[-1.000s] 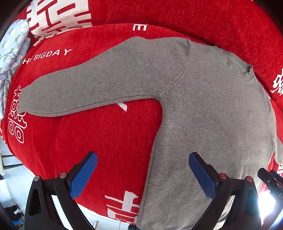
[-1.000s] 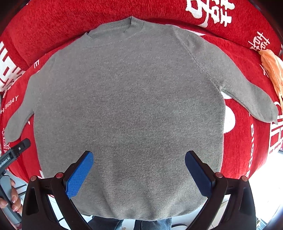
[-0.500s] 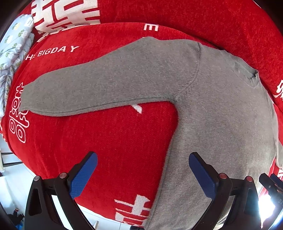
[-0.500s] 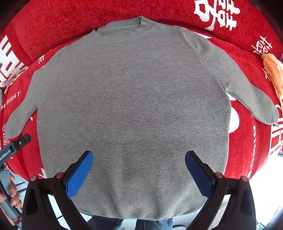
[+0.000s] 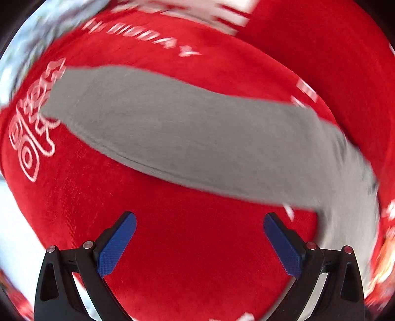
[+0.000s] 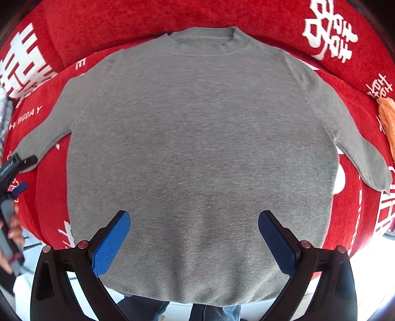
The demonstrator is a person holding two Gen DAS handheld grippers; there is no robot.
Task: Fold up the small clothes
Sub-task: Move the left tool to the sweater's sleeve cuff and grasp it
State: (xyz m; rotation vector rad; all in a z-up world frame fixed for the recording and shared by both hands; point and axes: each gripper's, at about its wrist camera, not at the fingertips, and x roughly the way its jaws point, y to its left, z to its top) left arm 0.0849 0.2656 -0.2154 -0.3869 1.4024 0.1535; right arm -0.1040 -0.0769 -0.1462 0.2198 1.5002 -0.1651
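— Red cover [image 6: 291,22] with white lettering fills both views; what lies nearest on it?

— From the right wrist, the right gripper [image 6: 194,243] comes first, its blue fingers [image 6: 111,243] spread wide with nothing between them, hanging over the lower part of a grey sweater [image 6: 197,148]. The hem is nearest, draped over the front edge of the red surface, with blue jeans [image 6: 212,312] showing just below it.

— Which way does the sweater point?

— Its long axis runs from the hem near the camera straight away to the round collar [image 6: 205,42], which lies against the upright red cushion at the back. It is spread flat, front or back I cannot tell. The two sleeves angle out and down, one to each side. An orange cloth [image 6: 387,118] sits at the far right edge.

— And the left gripper?

— In its own view, which is blurred, the left gripper [image 5: 199,243] is also spread wide and empty, above bare red cover. Beyond it one sleeve [image 5: 172,133] stretches crosswise, cuff at the left, shoulder end running off to the right. In the right wrist view it shows at the left edge beside that cuff, held by a hand [image 6: 12,234].
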